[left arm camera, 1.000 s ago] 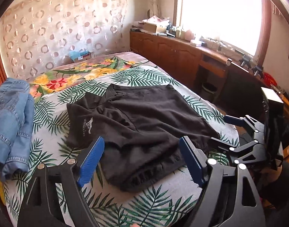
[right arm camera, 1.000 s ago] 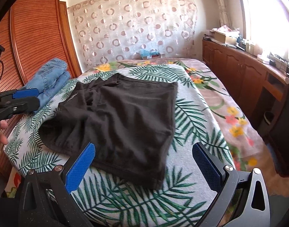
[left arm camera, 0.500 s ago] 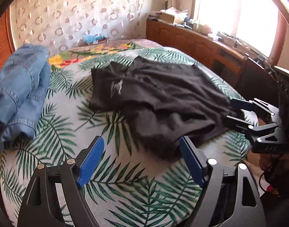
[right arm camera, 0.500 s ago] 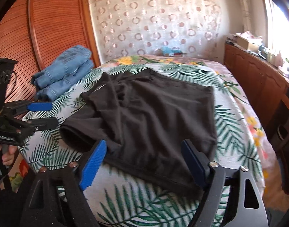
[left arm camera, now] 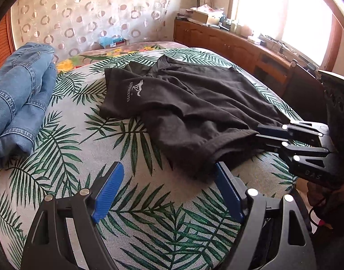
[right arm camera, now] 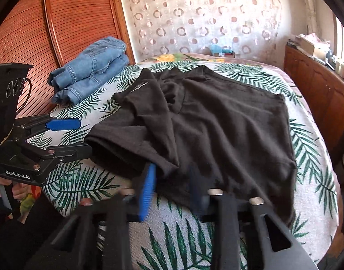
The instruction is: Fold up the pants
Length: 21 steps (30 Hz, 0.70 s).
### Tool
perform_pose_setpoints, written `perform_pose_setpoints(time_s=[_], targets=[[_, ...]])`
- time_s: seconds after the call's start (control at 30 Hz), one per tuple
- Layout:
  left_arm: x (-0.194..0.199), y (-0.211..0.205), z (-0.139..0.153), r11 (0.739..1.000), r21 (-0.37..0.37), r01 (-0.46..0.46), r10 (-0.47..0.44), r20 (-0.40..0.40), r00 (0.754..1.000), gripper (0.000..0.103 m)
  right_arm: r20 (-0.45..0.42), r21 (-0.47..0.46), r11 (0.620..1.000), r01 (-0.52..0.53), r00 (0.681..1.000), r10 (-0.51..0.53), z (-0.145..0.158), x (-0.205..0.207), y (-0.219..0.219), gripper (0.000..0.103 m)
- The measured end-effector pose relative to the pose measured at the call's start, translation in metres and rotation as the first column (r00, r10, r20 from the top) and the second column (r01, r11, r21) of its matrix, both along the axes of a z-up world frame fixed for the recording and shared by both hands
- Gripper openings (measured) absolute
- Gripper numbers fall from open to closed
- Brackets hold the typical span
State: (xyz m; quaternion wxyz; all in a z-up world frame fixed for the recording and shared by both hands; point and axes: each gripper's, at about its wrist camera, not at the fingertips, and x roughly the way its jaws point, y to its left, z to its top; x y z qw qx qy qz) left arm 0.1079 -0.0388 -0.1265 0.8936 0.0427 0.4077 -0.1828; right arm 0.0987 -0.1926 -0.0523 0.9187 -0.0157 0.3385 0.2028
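Black pants with a white logo lie rumpled on the leaf-print bed. My right gripper comes in from the right. Its jaws are closing, and the pants' near hem sits pinched between the pads. In the right wrist view the same gripper is blurred, with the dark hem of the pants between its fingers. My left gripper stands open low over the bedspread. Its right fingertip is beside the pants' near corner and nothing lies between its pads. It also shows at the left.
Folded blue jeans lie at the bed's far left, by the slatted wooden wardrobe. A wooden sideboard with clutter runs under the window on the right. A person's hand holds the left gripper's handle.
Both grippers dropped toward the near edge of the bed. The right gripper's jaws went from wide open to nearly together on the pants' hem. The left gripper's jaws kept their width.
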Motion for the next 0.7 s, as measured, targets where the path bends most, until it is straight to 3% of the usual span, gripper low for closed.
perform_pose_setpoints(time_s=[0.23,0.7], targets=[[-0.006,0.0,0.011,1.0,-0.004,0.008,-0.007,0.033,0.999,0.082,0.055,0.012,1.0,0.008,0.998,-0.008,0.014,-0.009,-0.003,0.005],[-0.005,-0.01,0.03,1.0,-0.003,0.031,-0.031,0.08,0.996,0.082,0.131,0.007,0.993,0.117,0.984,-0.117,0.035,-0.046,-0.041,0.004]])
